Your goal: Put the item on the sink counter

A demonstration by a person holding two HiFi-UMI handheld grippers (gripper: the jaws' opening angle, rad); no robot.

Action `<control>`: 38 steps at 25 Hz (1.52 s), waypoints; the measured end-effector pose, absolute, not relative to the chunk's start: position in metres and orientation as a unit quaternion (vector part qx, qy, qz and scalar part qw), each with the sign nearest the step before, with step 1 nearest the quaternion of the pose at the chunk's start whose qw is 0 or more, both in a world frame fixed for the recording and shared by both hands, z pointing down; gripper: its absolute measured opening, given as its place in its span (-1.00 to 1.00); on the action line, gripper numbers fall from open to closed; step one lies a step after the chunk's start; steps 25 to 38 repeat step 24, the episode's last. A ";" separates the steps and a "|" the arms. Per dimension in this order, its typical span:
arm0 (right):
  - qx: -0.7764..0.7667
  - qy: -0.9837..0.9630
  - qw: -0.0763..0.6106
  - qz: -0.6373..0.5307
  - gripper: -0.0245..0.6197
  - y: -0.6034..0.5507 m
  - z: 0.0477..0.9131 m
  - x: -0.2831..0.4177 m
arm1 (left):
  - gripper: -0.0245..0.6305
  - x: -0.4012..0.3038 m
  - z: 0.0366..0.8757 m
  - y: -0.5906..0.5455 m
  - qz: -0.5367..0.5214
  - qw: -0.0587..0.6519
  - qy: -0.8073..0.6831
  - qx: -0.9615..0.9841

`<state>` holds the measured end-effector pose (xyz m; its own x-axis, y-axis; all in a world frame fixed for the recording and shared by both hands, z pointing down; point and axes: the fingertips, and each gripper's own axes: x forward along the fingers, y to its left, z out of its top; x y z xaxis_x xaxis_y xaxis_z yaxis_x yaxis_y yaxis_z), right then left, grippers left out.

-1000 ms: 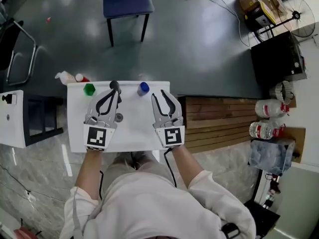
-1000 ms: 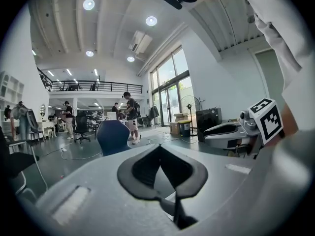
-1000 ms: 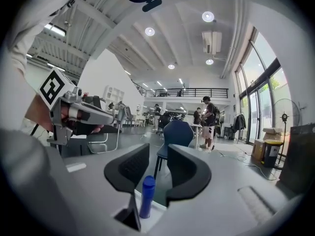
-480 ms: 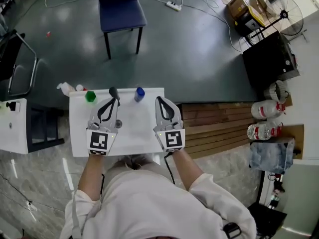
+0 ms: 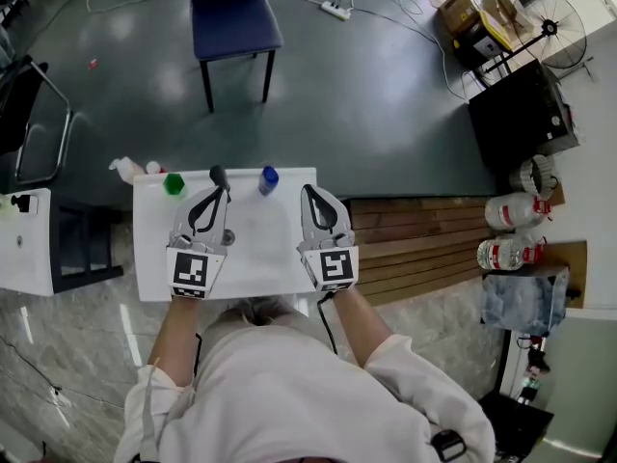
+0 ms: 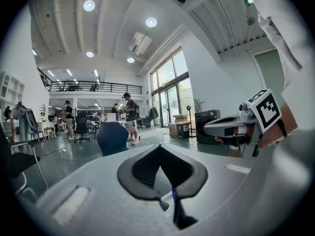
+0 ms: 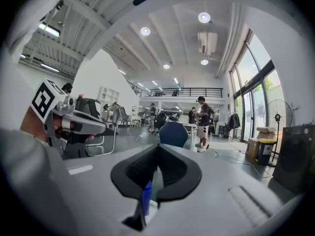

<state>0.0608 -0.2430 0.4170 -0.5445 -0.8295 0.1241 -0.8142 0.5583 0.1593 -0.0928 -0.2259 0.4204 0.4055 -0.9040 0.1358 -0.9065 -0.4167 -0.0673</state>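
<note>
A small white table [image 5: 255, 254] stands in front of me. Along its far edge are a green-capped item [image 5: 174, 184], a black item [image 5: 219, 176] and a blue bottle [image 5: 268, 179]. My left gripper [image 5: 222, 193] hovers over the table just short of the black item, jaws shut and empty. My right gripper [image 5: 308, 192] is level with it, to the right of the blue bottle, jaws also shut on nothing. In the right gripper view the blue bottle [image 7: 146, 196] shows low behind the closed jaws of the right gripper [image 7: 158, 146]. The left gripper [image 6: 159, 147] also shows closed in its own view.
A white spray bottle [image 5: 125, 170] lies at the table's far left corner. A blue chair [image 5: 231, 13] stands on the grey floor beyond. A wooden bench [image 5: 424, 244] is to the right, with water bottles [image 5: 511, 210] past it. A white cabinet [image 5: 24, 244] is on the left.
The right gripper's jaws have closed from open to shut. Both grippers sit slightly nearer me on the table; the left gripper stays shut.
</note>
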 end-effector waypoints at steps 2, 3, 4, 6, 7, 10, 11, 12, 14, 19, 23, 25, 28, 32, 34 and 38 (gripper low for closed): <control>0.469 -0.878 0.090 -0.039 -0.93 -0.244 0.415 0.061 | -0.93 -0.093 0.422 -0.227 0.076 0.009 -0.540 0.838; 0.469 -0.878 0.091 -0.039 -0.93 -0.244 0.416 0.061 | -0.93 -0.092 0.422 -0.227 0.077 0.009 -0.540 0.838; 0.468 -0.878 0.093 -0.040 -0.93 -0.244 0.418 0.062 | -0.93 -0.092 0.423 -0.227 0.077 0.009 -0.540 0.838; 0.467 -0.878 0.094 -0.040 -0.93 -0.245 0.419 0.063 | -0.93 -0.091 0.422 -0.228 0.078 0.009 -0.539 0.839; 0.467 -0.878 0.094 -0.040 -0.93 -0.245 0.418 0.064 | -0.93 -0.091 0.422 -0.228 0.078 0.009 -0.539 0.839; 0.467 -0.878 0.095 -0.039 -0.93 -0.245 0.419 0.064 | -0.93 -0.090 0.422 -0.229 0.077 0.008 -0.538 0.839; 0.467 -0.878 0.096 -0.039 -0.93 -0.245 0.419 0.064 | -0.93 -0.090 0.421 -0.230 0.077 0.008 -0.538 0.839; 0.467 -0.878 0.096 -0.040 -0.93 -0.245 0.419 0.064 | -0.93 -0.090 0.421 -0.230 0.077 0.008 -0.538 0.839; 0.467 -0.878 0.096 -0.041 -0.93 -0.246 0.418 0.065 | -0.93 -0.090 0.420 -0.230 0.077 0.008 -0.538 0.839; 0.467 -0.878 0.096 -0.042 -0.92 -0.247 0.417 0.066 | -0.93 -0.088 0.418 -0.231 0.077 0.006 -0.538 0.840; 0.466 -0.879 0.095 -0.045 -0.92 -0.251 0.419 0.064 | -0.93 -0.090 0.421 -0.235 0.075 0.006 -0.539 0.839; 0.466 -0.879 0.094 -0.045 -0.92 -0.252 0.420 0.064 | -0.93 -0.091 0.422 -0.236 0.075 0.005 -0.539 0.839; 0.466 -0.879 0.094 -0.045 -0.92 -0.252 0.420 0.064 | -0.93 -0.091 0.422 -0.236 0.075 0.005 -0.539 0.839; 0.466 -0.879 0.094 -0.045 -0.92 -0.252 0.420 0.064 | -0.93 -0.091 0.422 -0.236 0.075 0.005 -0.539 0.839; 0.466 -0.879 0.094 -0.045 -0.92 -0.252 0.420 0.064 | -0.93 -0.091 0.422 -0.236 0.075 0.005 -0.539 0.839; 0.466 -0.879 0.094 -0.045 -0.92 -0.252 0.420 0.064 | -0.93 -0.091 0.422 -0.236 0.075 0.005 -0.539 0.839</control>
